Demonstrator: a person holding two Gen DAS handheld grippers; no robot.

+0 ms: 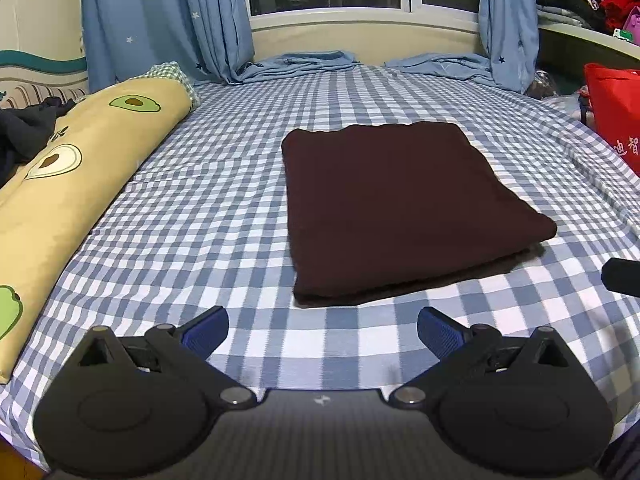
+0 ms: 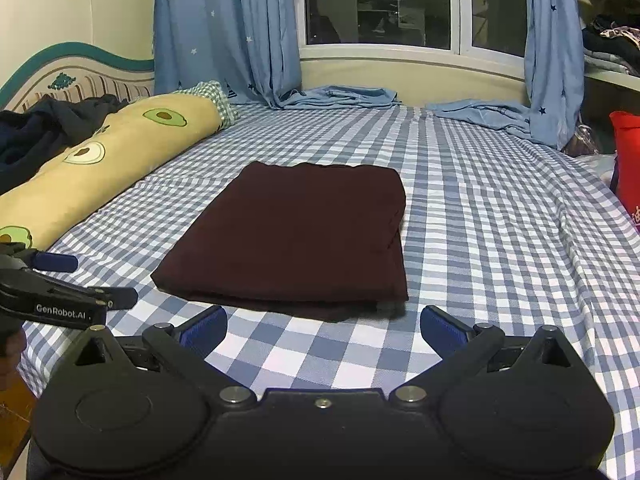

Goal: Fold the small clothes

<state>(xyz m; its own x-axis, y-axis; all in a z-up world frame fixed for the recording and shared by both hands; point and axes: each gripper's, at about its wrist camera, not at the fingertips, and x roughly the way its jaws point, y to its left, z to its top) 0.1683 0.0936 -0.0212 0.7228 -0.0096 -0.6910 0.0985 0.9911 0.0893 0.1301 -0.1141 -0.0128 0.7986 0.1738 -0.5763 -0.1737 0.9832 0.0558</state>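
A dark maroon garment [image 1: 400,208] [image 2: 296,232] lies folded into a flat rectangle on the blue checked bed sheet [image 1: 200,200] [image 2: 500,220]. My left gripper [image 1: 323,330] hovers open just short of the garment's near edge, with nothing between its blue pads [image 1: 206,330]. My right gripper [image 2: 324,330] is also open and empty, near the garment's near right corner. In the right wrist view the left gripper [image 2: 96,280] shows from the side at far left, its fingers apart. A black tip of the right gripper [image 1: 620,276] pokes in at the right edge of the left wrist view.
A long yellow avocado-print pillow [image 1: 80,184] [image 2: 104,168] lies along the left side, with dark clothes [image 2: 44,132] heaped behind it. Blue curtains [image 1: 160,20] [image 2: 224,28] pool on the bed's far end under a window. A red bag [image 1: 616,112] stands at the right.
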